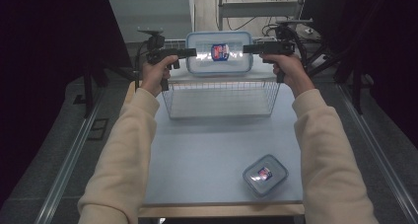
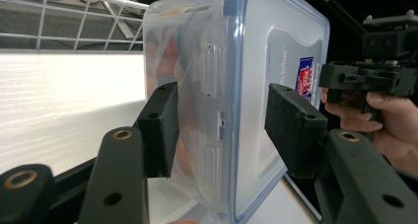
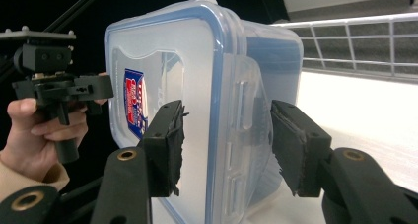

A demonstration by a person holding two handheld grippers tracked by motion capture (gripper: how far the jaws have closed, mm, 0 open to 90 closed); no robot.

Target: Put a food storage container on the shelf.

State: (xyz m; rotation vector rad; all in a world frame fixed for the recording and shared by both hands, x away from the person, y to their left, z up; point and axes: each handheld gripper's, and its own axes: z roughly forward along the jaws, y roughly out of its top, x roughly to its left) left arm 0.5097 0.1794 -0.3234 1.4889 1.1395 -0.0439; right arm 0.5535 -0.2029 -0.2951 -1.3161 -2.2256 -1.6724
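Note:
A large clear container (image 1: pixel 219 54) with a blue-rimmed lid and a red-and-blue label stands on edge in the air over a wire basket (image 1: pixel 222 88), its lid facing the person. My left gripper (image 1: pixel 192 52) holds its left side and my right gripper (image 1: pixel 246 49) its right side. In the left gripper view the left gripper (image 2: pixel 222 120) straddles the container (image 2: pixel 256 51) at a side latch, one pad on the lid and one on the body. The right gripper (image 3: pixel 226 140) clamps the opposite edge of the container (image 3: pixel 162 51) the same way. Each view shows the other gripper (image 2: pixel 345 78) (image 3: pixel 88 88) beyond.
A small lidded container (image 1: pixel 265 174) with the same label sits at the front right of the grey table (image 1: pixel 207 150). The white wire basket (image 2: pixel 74 17) (image 3: pixel 355 41) stands at the table's far end. Dark curtains and floor rails flank the table.

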